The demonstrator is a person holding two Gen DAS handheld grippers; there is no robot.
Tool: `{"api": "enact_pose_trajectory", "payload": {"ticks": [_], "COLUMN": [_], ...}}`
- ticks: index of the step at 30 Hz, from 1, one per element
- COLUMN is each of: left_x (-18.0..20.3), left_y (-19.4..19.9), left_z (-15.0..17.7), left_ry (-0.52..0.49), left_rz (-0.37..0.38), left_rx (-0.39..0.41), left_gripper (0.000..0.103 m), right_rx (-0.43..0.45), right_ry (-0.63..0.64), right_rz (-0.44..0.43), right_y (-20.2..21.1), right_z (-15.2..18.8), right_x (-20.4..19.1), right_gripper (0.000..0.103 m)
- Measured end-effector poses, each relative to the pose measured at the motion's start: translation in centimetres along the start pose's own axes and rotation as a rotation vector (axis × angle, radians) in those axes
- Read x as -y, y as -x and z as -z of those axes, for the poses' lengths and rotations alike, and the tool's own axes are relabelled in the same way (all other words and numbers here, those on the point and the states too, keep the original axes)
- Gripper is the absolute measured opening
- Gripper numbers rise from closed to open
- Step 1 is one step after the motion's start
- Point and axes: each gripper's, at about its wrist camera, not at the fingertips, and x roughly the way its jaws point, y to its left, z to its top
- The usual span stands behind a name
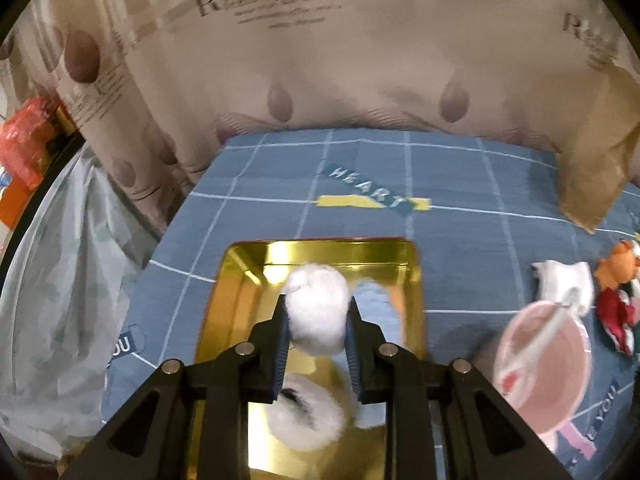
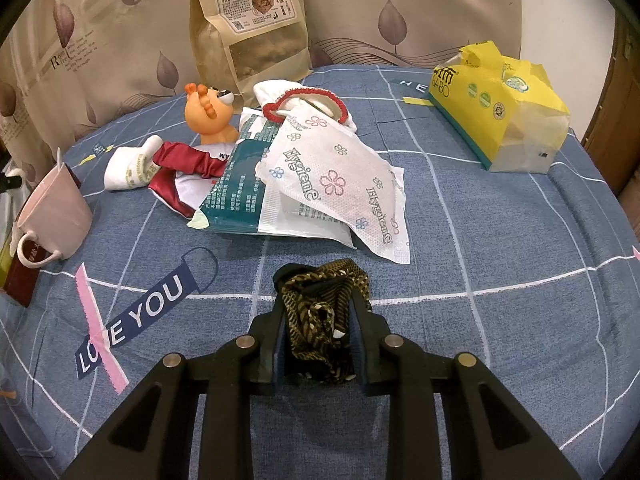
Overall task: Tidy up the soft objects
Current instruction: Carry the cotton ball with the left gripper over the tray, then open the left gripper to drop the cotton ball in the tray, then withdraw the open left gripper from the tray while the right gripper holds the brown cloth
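My left gripper (image 1: 317, 312) is shut on a white plush toy (image 1: 316, 306) and holds it over a gold tray (image 1: 240, 280); the tray's shiny bottom mirrors the toy. My right gripper (image 2: 320, 300) is shut on a brown-and-black patterned cloth (image 2: 324, 312) just above the blue checked bedsheet (image 2: 500, 240). Ahead of it lie white tissue packs (image 2: 332, 176), a red satin cloth (image 2: 184, 164), a white sock (image 2: 128, 168), a white pouch with red trim (image 2: 304, 100) and an orange toy (image 2: 210, 114).
A pink mug (image 2: 52, 216) with a spoon stands at the left, also in the left wrist view (image 1: 540, 364). A yellow tissue box (image 2: 500, 112) sits at the far right. A brown snack bag (image 2: 252, 24) leans on the curtain. The bed edge drops at the left (image 1: 132, 280).
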Motion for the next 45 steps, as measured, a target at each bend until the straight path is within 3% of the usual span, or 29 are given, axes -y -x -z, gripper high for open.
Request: {"api": "enact_pose_trajectory", "payload": {"ticks": [7, 21, 26, 32, 45], "left_x": [-2.5, -3.4, -3.3, -3.6, -4.0], "left_y": [-4.0, -7.1, -7.2, -7.2, -2.8], "left_z": [-0.1, 0.3, 0.4, 0.4, 0.0], "left_ry": [0.043, 0.057, 0.047, 0.061, 0.052], "left_rz": [-0.031, -0.021, -0.019, -0.018, 0.053], "left_rx": [-0.075, -0.125, -0.122, -0.125, -0.048], "left_gripper": [0.025, 0.028, 0.032, 0.055, 0.056], "right_rx": [-0.001, -0.001, -0.001, 0.000, 0.001], "right_ry": [0.003, 0.006, 0.009, 0.007, 0.013], "right_rz": [0.004, 0.012, 0.013, 0.012, 0.020], "right_y": [0.0, -0.2, -0.3, -0.2, -0.2], "right_z": [0.0, 0.1, 0.0, 0.1, 0.0], "right_x": [0.0, -0.1, -0.1, 0.0, 0.0], "right_gripper": [0.026, 0.027, 0.027, 0.027, 0.027]}}
